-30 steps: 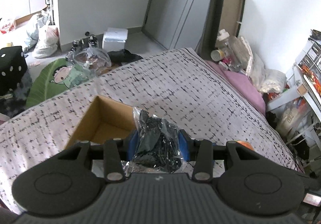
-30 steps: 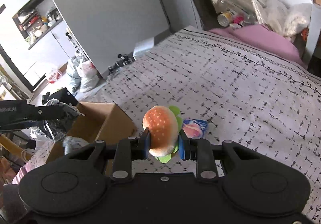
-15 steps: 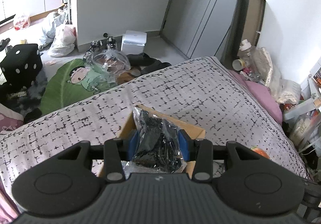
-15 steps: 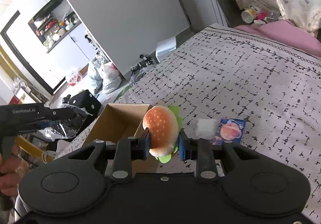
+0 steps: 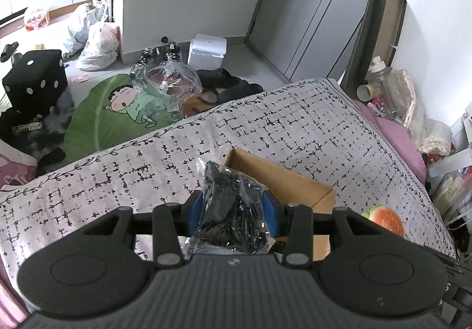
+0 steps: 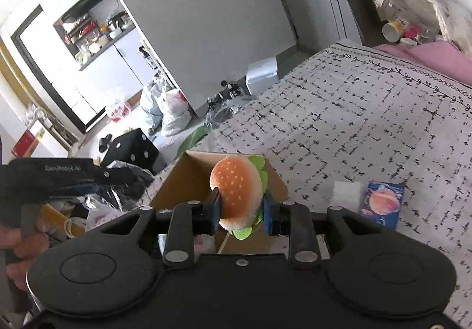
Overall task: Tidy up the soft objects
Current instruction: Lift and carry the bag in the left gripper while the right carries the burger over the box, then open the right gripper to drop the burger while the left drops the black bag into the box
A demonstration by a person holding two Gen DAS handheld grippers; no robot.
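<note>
Clamped between the blue fingers point(image 5: 194, 212) of the left gripper point(image 5: 233, 212), a crinkled clear bag of black items point(image 5: 233, 211) was held just ahead of an open cardboard box point(image 5: 295, 181) on the patterned bed point(image 5: 295, 128). What the bag contained could not be made out. A plush hamburger point(image 6: 237, 193) with green felt lettuce was squeezed by the right gripper point(image 6: 242, 212), the box lying beyond its fingers point(image 6: 270, 214). Box contents were hidden.

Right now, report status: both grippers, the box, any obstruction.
Left gripper shut on bagged dark cloth. Right gripper shut on burger plush. Cardboard box open below both. Nothing blocking.
</note>
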